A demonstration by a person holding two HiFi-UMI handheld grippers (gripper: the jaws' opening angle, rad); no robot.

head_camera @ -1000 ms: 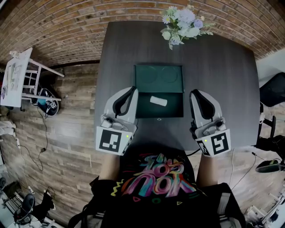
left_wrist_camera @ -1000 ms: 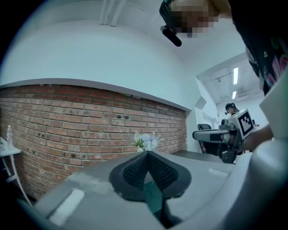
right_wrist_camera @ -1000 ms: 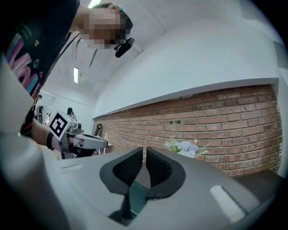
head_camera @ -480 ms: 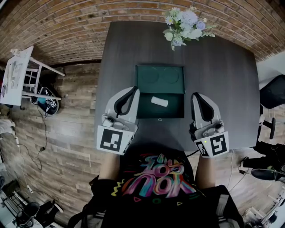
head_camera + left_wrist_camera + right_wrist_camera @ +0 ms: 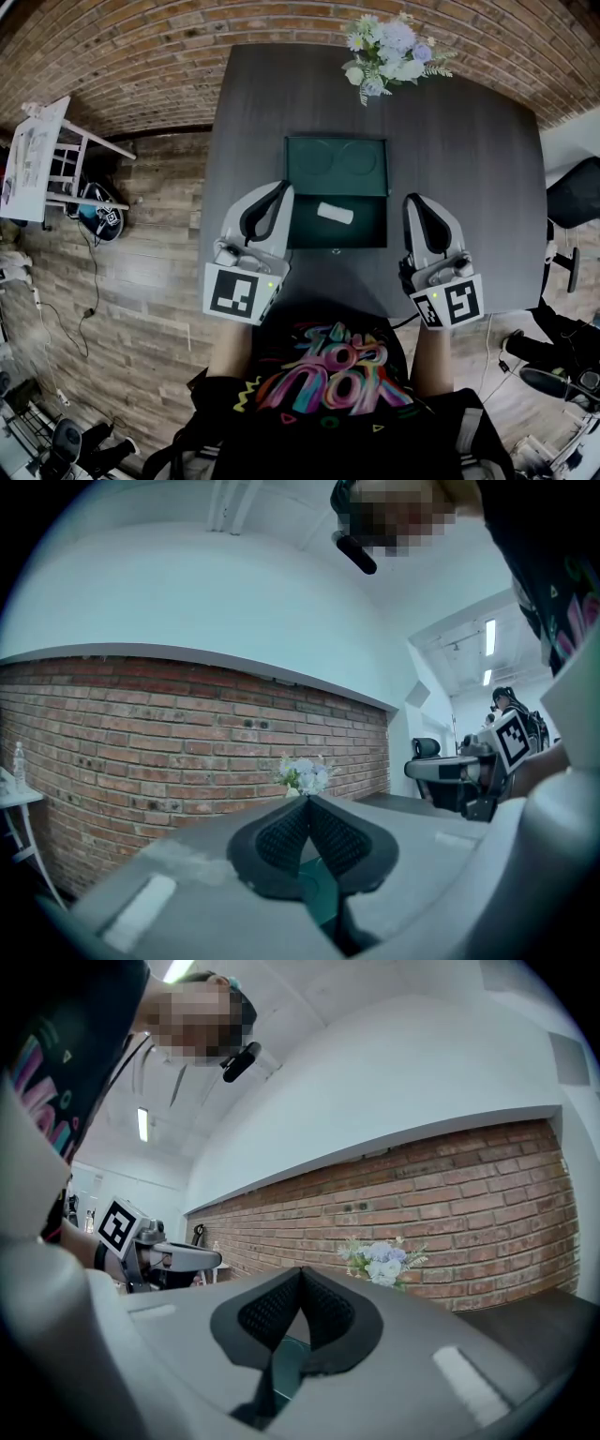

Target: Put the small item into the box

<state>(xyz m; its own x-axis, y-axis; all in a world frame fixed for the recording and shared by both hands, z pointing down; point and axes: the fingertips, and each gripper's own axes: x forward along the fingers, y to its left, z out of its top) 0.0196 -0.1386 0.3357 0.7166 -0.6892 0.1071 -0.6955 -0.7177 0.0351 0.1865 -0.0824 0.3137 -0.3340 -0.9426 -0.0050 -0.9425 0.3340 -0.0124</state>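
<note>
Small item (image 5: 335, 213) unmoved, diagonal in box (image 5: 364, 231)

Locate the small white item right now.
In the head view the small white item lies inside the open green box, between the left hand-held gripper and the right hand-held gripper.

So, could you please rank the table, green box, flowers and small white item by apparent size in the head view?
1. table
2. green box
3. flowers, slightly smaller than the box
4. small white item
</note>
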